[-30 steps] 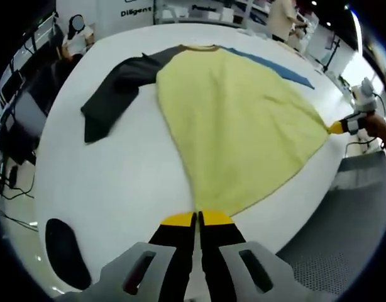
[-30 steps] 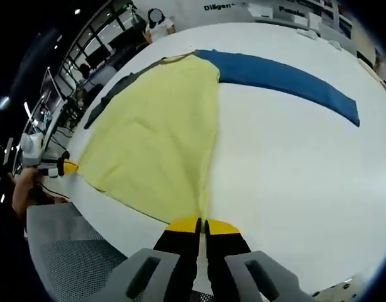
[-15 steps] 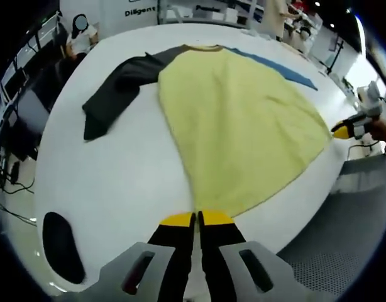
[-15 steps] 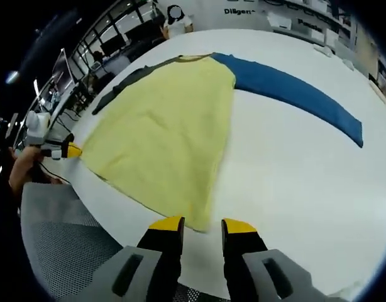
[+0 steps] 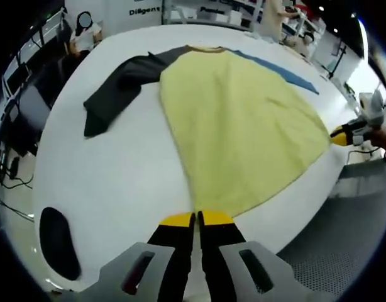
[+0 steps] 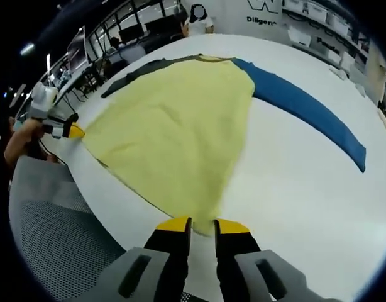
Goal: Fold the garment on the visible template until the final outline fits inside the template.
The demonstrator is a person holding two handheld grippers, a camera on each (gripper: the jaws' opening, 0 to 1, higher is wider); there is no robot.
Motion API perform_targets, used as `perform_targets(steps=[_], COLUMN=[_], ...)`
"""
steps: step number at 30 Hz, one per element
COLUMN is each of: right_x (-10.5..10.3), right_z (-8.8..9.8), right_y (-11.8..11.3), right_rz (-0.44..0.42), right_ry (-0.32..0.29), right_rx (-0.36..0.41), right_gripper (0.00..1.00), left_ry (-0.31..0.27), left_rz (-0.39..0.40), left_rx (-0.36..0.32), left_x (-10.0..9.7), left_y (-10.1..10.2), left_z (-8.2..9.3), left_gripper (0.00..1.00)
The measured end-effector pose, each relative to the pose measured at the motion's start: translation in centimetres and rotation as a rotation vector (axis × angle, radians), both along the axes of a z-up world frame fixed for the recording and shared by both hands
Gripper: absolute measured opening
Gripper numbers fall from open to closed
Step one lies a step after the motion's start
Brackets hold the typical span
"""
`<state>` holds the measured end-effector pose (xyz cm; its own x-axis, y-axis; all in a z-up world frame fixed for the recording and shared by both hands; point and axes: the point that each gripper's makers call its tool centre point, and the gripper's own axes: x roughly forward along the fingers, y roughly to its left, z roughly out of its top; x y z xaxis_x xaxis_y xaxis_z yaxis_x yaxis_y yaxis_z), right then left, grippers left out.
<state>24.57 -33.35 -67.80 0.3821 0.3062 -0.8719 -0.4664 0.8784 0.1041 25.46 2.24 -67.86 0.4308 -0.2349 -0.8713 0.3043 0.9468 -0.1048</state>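
white table [image 5: 117,182] | yellow garment [image 5: 243,132] spread flat | shelving behind

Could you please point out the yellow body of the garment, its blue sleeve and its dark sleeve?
yellow body [image 5: 243,132], left gripper view, middle of the panel.
blue sleeve [image 6: 312,110], right gripper view, midway along it.
dark sleeve [image 5: 114,94], left gripper view, mid-sleeve.

**Open surface around the garment**

The garment [image 5: 237,126] is lying flat, covering the middle of the white surface [image 5: 117,182]. Bare surface is stretching wide beside the garment's dark sleeve [image 5: 114,94] and beyond its blue sleeve [image 6: 312,110]. A grey mesh chair [image 6: 55,245] is standing close against the surface's edge near the garment's hem.
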Motion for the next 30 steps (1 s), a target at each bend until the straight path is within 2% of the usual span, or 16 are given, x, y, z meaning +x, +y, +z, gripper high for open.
perform_targets(steps=[4, 9, 16, 22, 30], right_x=[0.1, 0.1, 0.2, -0.1, -0.4], right_z=[-0.2, 0.1, 0.1, -0.3, -0.3], right_y=[-0.4, -0.7, -1.9, -1.8, -1.8], right_rz=[0.019, 0.013, -0.058, -0.043, -0.044], right_ry=[-0.015, -0.001, 0.032, 0.045, 0.065], right_rx=[-0.040, -0.031, -0.006, -0.032, -0.029], right_gripper=[0.00, 0.00, 0.00, 0.00, 0.00], left_ry=[-0.002, -0.003, -0.010, -0.012, -0.012], left_rz=[-0.005, -0.011, -0.030, -0.038, -0.052], left_rx=[0.002, 0.002, 0.012, 0.018, 0.036], left_x=[0.0, 0.0, 0.0, 0.1, -0.1], left_y=[0.0, 0.1, 0.2, 0.2, 0.2], left_z=[0.0, 0.0, 0.0, 0.0, 0.1], left_gripper=[0.00, 0.00, 0.00, 0.00, 0.00])
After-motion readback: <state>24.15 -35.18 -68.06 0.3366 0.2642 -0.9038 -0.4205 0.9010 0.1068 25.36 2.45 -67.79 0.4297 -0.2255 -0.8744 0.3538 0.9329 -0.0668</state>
